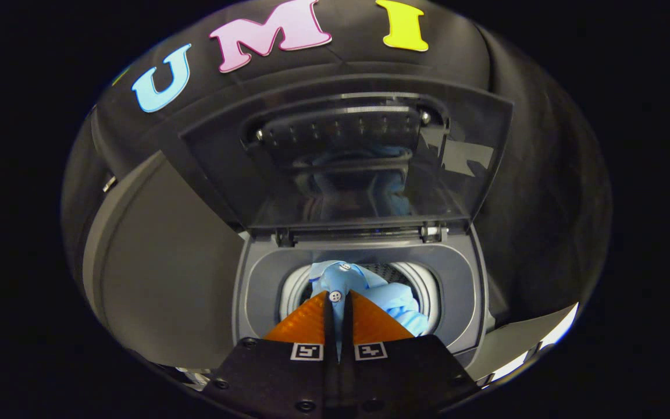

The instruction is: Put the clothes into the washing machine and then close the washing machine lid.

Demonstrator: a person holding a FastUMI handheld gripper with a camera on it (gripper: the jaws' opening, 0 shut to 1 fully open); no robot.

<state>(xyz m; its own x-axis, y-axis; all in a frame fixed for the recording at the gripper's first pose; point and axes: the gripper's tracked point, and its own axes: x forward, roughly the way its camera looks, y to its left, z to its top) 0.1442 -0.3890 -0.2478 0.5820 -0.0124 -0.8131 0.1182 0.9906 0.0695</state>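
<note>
A light blue buttoned shirt (370, 291) hangs down into the round drum opening (428, 285) of a small grey top-loading washing machine (463, 302). My gripper (335, 298) is directly over the opening, shut on the shirt's button placket, which is pinched between both fingers. The rest of the cloth spills to the right of the fingers inside the drum. The machine's dark see-through lid (346, 157) stands open and upright behind the opening, hinged at its far edge, and it mirrors the blue cloth.
A grey curved panel (166, 273) stands to the left of the machine. The black cloth wall (538, 221) rises close behind and to the right. A bright pale strip of surface (538, 343) shows at the right of the machine.
</note>
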